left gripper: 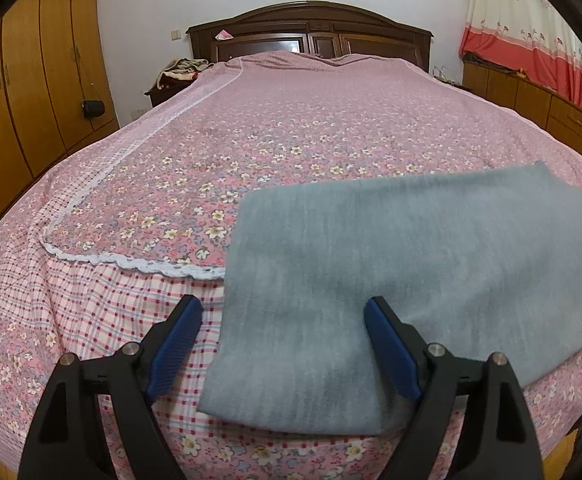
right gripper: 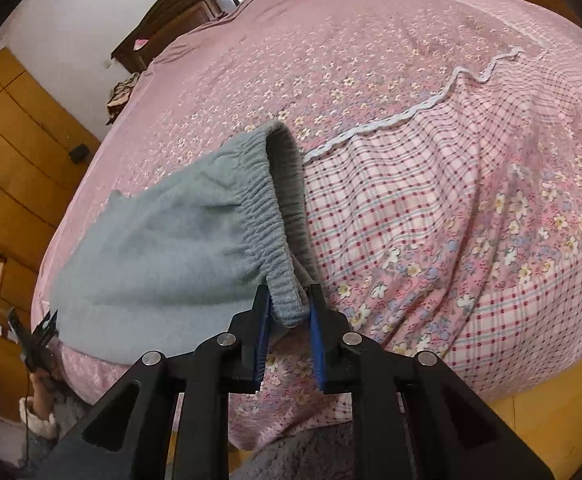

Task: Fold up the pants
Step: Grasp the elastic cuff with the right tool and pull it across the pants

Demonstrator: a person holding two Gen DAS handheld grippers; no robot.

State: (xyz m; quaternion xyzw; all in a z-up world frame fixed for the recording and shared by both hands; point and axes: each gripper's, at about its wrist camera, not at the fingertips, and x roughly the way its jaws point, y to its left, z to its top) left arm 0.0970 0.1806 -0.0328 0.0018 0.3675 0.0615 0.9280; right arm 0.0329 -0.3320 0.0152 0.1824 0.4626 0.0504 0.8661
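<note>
Grey-blue pants lie folded near the foot of the bed. My left gripper stands open over their left end: its right finger is above the cloth and its left finger is above the plaid sheet. In the right wrist view the pants stretch away to the left, and their elastic waistband runs towards me. My right gripper is shut on the near corner of the waistband and holds it slightly raised. The left gripper shows small at the pants' far end.
The bed carries a pink floral cover with a white lace trim over a plaid sheet. A dark headboard stands at the back, a wardrobe at the left, and a low cabinet under a curtain at the right.
</note>
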